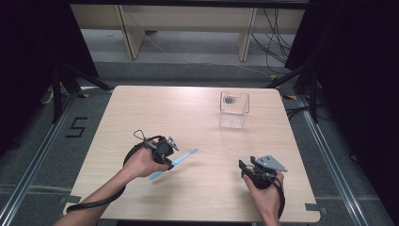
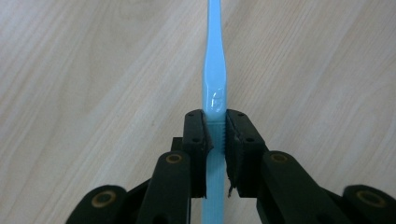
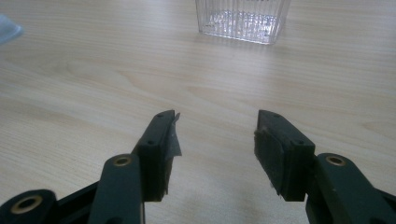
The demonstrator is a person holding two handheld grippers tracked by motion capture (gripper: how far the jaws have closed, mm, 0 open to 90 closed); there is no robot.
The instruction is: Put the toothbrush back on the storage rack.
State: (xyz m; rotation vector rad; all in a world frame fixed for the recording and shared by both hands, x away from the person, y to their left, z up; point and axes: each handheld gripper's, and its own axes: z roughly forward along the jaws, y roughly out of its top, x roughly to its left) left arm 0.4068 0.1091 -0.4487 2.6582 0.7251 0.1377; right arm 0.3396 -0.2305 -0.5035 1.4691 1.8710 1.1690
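The left gripper (image 2: 215, 122) pinches the blue toothbrush (image 2: 214, 70) mid-handle just above the table (image 1: 197, 117), likely to carry it toward the clear ribbed cup (image 1: 234, 109), while the right gripper (image 3: 217, 133) waits spread and empty.

A black numeral 5 (image 1: 76, 127) is marked on the grey floor (image 1: 42, 155), just left of the desk (image 1: 141, 108). That's the one readable sign. The embossed mark on the blue toothbrush (image 2: 215, 79) handle is too blurred to read.
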